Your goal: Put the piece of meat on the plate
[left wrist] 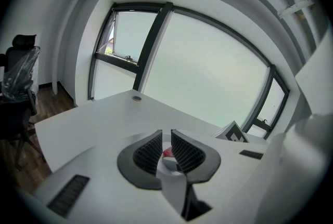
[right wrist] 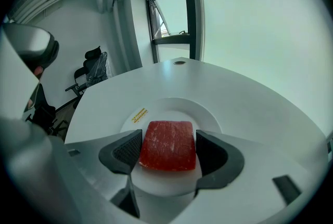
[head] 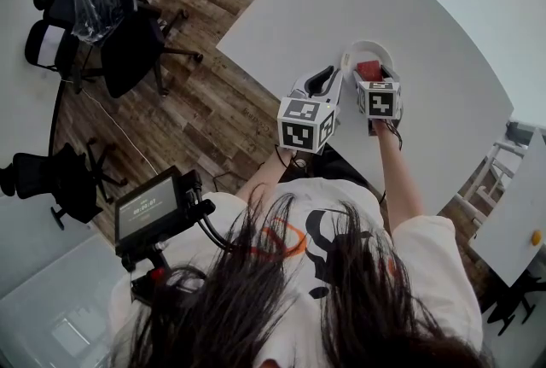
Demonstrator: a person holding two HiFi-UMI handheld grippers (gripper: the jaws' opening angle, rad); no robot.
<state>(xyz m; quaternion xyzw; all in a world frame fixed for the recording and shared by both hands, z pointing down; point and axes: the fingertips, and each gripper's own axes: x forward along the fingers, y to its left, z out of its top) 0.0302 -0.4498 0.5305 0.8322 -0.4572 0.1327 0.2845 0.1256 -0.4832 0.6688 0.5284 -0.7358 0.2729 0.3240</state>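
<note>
White curved worktop (head: pixel 426 8) carries a round white plate (right wrist: pixel 208 114) toward its near side. A flat red slab of meat (right wrist: pixel 168 145) lies low over the plate's middle, seemingly resting on it. If the right claw (right wrist: pixel 168 137) pulls away before opening wider, its pads could drag the slab toward the near rim, or shift the light plate. Its jaws stand moderately apart, pressed against the slab's left and right edges. The left claw (left wrist: pixel 166 134) is nearly together, apparently pinching the plate's rim.
</note>
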